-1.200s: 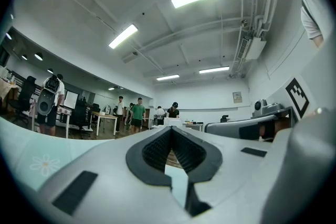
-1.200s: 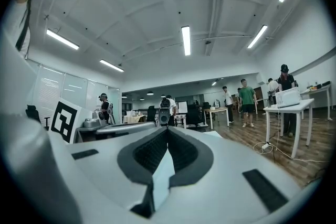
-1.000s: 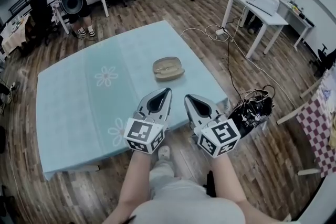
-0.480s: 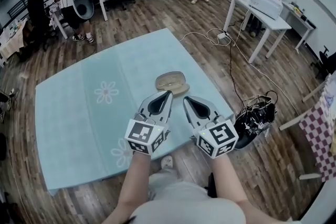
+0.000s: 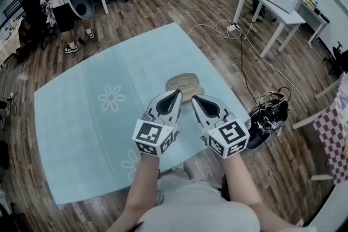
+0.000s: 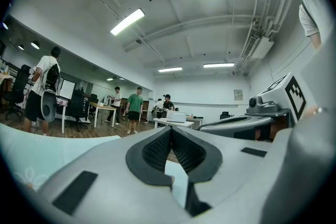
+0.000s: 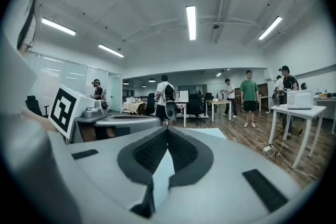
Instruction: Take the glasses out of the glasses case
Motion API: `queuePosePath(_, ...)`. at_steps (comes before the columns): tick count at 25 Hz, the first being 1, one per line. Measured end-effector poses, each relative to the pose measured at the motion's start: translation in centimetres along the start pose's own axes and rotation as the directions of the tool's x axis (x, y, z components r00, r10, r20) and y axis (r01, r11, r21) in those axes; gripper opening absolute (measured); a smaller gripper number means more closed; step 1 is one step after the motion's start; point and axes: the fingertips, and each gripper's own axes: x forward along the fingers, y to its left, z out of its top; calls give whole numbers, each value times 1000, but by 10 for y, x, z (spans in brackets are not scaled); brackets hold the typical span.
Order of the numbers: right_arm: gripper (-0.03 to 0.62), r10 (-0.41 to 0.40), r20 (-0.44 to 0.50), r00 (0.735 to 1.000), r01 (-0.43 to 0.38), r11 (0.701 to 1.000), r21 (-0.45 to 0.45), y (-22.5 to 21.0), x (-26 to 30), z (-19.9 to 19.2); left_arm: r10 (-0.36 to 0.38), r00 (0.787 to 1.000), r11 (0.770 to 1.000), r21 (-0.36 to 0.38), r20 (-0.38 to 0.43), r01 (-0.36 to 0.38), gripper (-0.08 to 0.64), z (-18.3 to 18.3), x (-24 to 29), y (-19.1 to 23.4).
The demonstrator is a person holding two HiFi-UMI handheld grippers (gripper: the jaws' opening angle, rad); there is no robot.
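Glasses case (image 5: 184, 83), apparently closed, is seen just beyond the tips of the left claw (image 5: 175, 94) and right claw (image 5: 196, 99), both pinched shut and empty, above the blue tablecloth (image 5: 81, 111). Unless the jaws are parted first, the case could be shoved away.

Open-plan office: white desks (image 5: 291, 14), office chairs (image 7: 195, 104), ceiling strip lights (image 7: 190, 21), wood floor (image 5: 304, 171).
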Motion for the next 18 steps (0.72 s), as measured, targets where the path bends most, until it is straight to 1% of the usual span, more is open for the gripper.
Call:
queuePosePath(7, 9, -16, -46, 999, 15, 999, -29, -11, 18, -13, 7, 1000, 999, -34, -26, -8, 9, -16, 9, 20)
queuePosePath(12, 9, -10, -49, 999, 10, 1000, 17, -25, 20, -22, 12, 999, 998, -58, -52, -15, 9, -29, 18, 23)
queuePosePath(18, 9, 16, -77, 997, -14, 1000, 21, -37, 33, -33, 36, 995, 996, -80, -90, -43, 9, -47, 27, 31)
